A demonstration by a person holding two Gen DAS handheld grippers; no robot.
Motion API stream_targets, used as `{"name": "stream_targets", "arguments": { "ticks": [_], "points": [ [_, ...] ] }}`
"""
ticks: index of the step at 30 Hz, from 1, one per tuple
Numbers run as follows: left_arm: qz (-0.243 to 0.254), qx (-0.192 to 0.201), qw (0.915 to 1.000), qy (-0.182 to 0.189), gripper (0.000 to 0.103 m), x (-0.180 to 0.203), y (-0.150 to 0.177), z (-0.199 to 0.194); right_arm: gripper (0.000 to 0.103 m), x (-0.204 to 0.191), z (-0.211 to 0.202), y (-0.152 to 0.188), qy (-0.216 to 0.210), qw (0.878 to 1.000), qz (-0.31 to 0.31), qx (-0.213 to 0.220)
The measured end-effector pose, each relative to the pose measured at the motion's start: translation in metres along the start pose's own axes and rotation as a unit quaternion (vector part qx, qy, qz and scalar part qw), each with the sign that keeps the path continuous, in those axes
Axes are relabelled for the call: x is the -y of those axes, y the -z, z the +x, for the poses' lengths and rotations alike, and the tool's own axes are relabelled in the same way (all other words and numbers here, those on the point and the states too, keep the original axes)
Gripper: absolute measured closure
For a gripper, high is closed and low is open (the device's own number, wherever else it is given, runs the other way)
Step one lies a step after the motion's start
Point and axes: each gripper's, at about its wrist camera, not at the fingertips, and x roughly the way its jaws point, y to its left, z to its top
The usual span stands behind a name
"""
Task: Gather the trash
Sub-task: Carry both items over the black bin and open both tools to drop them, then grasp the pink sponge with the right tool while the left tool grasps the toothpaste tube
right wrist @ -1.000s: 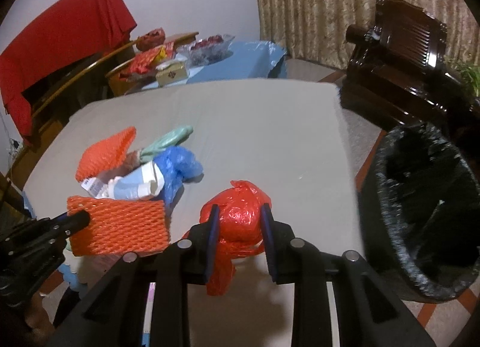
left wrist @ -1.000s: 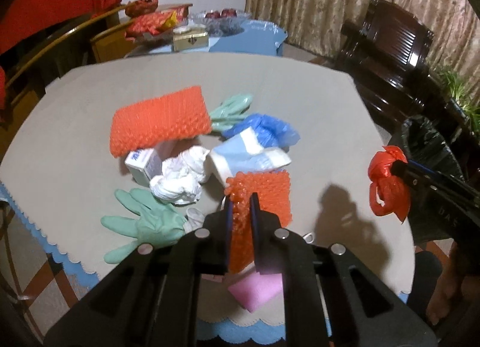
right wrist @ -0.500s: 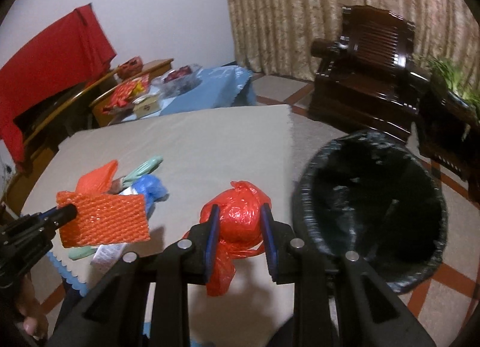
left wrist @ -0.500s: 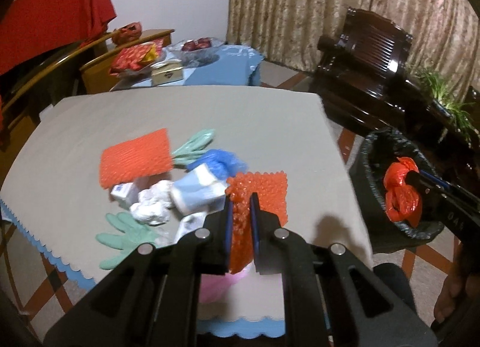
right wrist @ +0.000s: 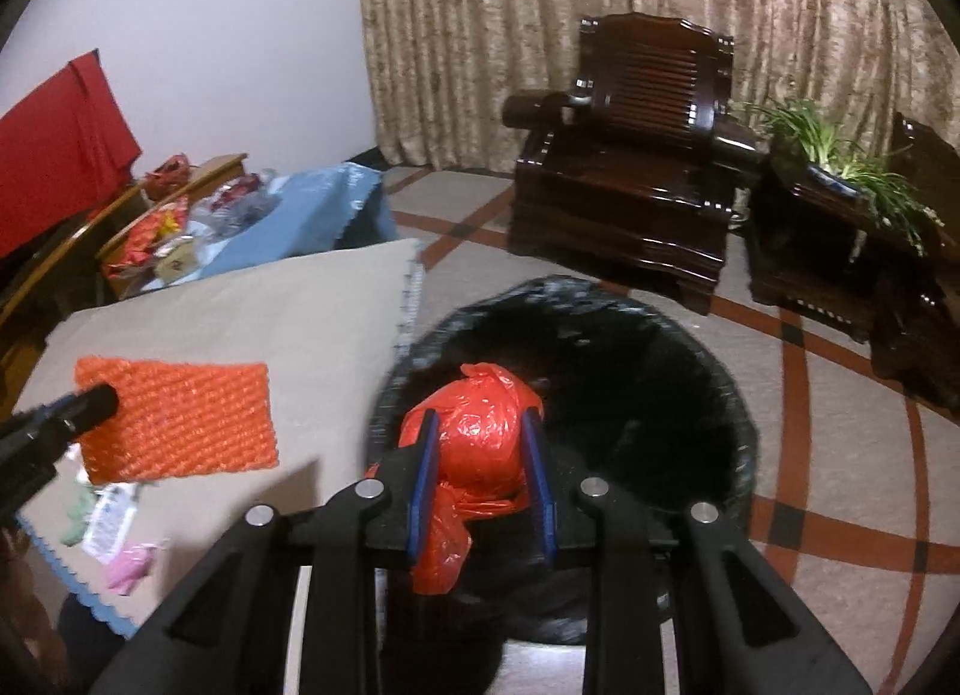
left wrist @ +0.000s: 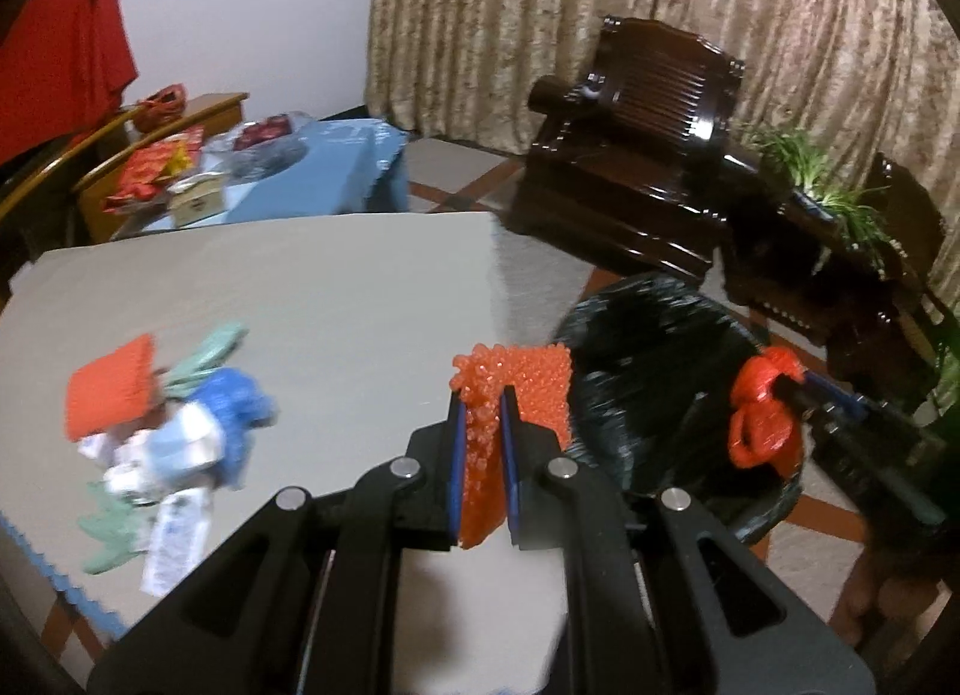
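1. Right gripper: jaws part-open, clamped on a knotted red plastic bag. The bag hangs over the mouth of the black-lined trash bin, inside the near-left rim.
2. Left gripper: jaws nearly shut, pinching an orange foam net sheet by its edge. The sheet stands upright over the beige table, right at the corner, with its far edge just overlapping the bin rim in view.
3. Key relation: the bin sits to the right of the table, on the floor. The right load is already over the opening; the left load looks short of it, so the right hand is nearer to a drop.
4. My read: release right first; left needs more travel rightward.
5. Remaining pile on the table: second orange net, blue bag, green gloves, paper scraps. Blurred.
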Motion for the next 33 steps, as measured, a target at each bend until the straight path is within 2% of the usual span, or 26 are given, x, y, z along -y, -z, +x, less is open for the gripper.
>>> {"name": "stream_targets", "arguments": {
  "ticks": [6,7,8,10,11,12,15,20,27,33],
  "points": [
    [0.019,-0.006,0.9995,0.026,0.093,0.065,-0.011,0.039,0.076,0.046,0.032,-0.005,0.022,1.000,0.011,-0.012],
    [0.022,-0.010,0.9993,0.030,0.089,0.074,-0.011,0.049,0.075,0.053,0.042,-0.007,0.023,0.999,0.013,-0.020],
    [0.025,-0.017,0.9990,0.032,0.086,0.081,-0.011,0.061,0.070,0.058,0.050,-0.008,0.025,0.999,0.013,-0.027],
    [0.031,-0.033,0.9985,0.031,0.063,0.088,-0.007,0.083,0.060,0.066,0.063,-0.006,0.034,0.999,0.016,-0.038],
    [0.033,-0.036,0.9984,0.028,0.060,0.088,-0.005,0.090,0.053,0.069,0.066,-0.005,0.040,0.998,0.018,-0.040],
    [0.034,-0.042,0.9982,0.026,0.058,0.086,-0.002,0.095,0.052,0.071,0.068,-0.002,0.043,0.998,0.022,-0.043],
    [0.038,-0.048,0.9980,0.017,0.053,0.073,0.004,0.099,0.052,0.076,0.064,0.007,0.043,0.997,0.031,-0.048],
    [0.040,-0.042,0.9982,-0.014,0.043,0.028,0.015,0.072,0.052,0.061,0.039,0.024,0.028,0.997,0.043,-0.049],
    [0.014,-0.032,0.9970,-0.070,0.037,-0.053,0.033,0.023,0.052,-0.011,0.003,0.042,-0.025,0.999,0.007,-0.044],
    [-0.019,-0.023,0.9924,-0.119,0.030,-0.126,0.053,-0.019,0.052,-0.093,-0.014,0.056,-0.091,0.994,-0.015,-0.055]
  ]
}}
